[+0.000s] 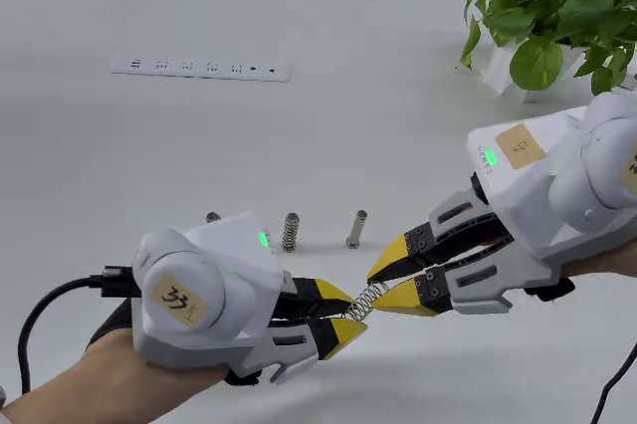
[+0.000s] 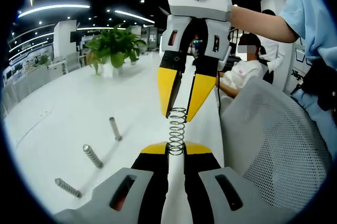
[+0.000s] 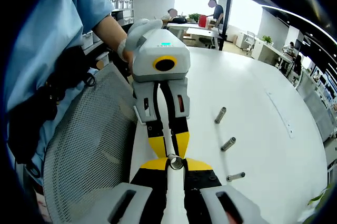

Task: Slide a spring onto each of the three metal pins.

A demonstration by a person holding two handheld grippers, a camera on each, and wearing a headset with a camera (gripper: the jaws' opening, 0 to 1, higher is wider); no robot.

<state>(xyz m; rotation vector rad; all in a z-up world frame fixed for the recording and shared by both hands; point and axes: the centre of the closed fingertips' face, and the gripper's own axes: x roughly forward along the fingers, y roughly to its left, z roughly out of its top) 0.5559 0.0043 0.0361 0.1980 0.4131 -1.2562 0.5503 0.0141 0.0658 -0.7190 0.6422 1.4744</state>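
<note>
While it is held up, a spring (image 1: 365, 301) is shared.
The left gripper (image 1: 358, 314) has its fingers (image 1: 333, 295) clamped on it; the right gripper (image 1: 373, 292) hold cannot be told.

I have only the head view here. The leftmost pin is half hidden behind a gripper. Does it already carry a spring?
Observer: Yes. The left gripper view shows coils along the leftmost pin.
Operator: How do the right tongs meet the spring in the air?
Observer: On the right gripper, the tongs close on the spring at its top coil, one from each side.
Operator: Is the left side holding too?
Observer: Yes. On the left gripper, the spring's lower end sits between the closed tongs.
</note>
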